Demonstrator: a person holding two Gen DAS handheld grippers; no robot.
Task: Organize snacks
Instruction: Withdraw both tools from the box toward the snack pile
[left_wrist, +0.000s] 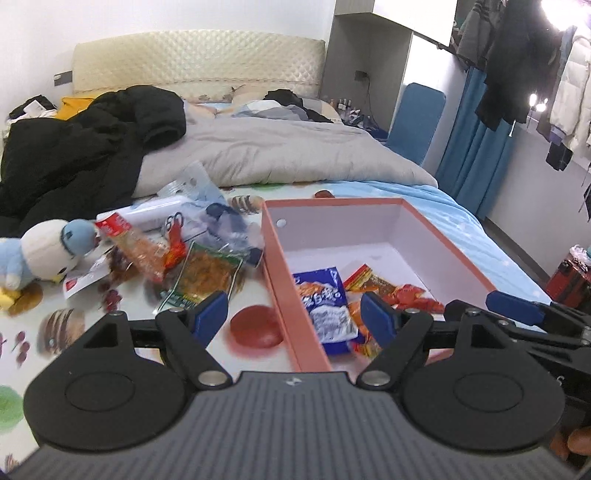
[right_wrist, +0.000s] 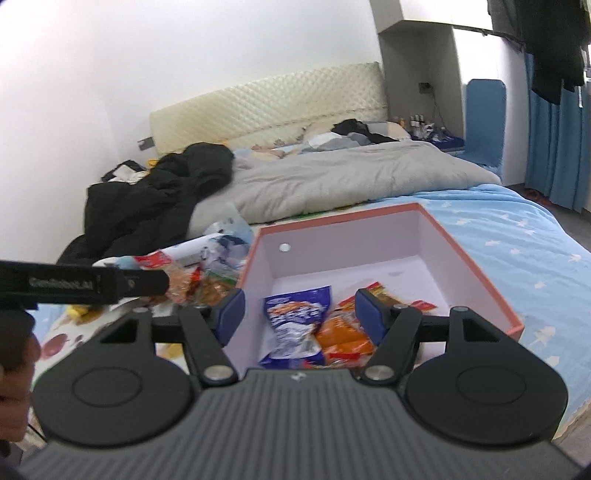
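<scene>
My left gripper (left_wrist: 297, 312) hangs above the near left wall of the pink box (left_wrist: 280, 280). Its jaws are released and wide apart, with nothing between the blue pads. One pad sits over the printed sheet outside the box, the other over the box interior.

My right gripper (right_wrist: 297, 314) hangs above the near end of the same box (right_wrist: 476, 269). Its jaws are likewise released and grasp nothing.

The box rests on the bed (left_wrist: 472, 229), lid off, white inside. Three items lie at its near end: a blue-and-white snack bag (left_wrist: 327, 302), an orange packet (right_wrist: 343, 336) just beside it, and a red-wrapped snack (left_wrist: 413, 295) further right. The far half of the box floor is bare.

Unsorted snacks lie in a loose heap on the bed left of the box: a green-edged packet (left_wrist: 205, 277), a red-and-orange packet (left_wrist: 136, 247), and several clear wrappers behind them. A red-handled pair of scissors (left_wrist: 175, 227) lies among them. A blue-and-white plush toy (left_wrist: 44, 254) sits at the far left of the heap. A black jacket (left_wrist: 85, 147) and a grey quilt (left_wrist: 277, 151) lie beyond.
</scene>
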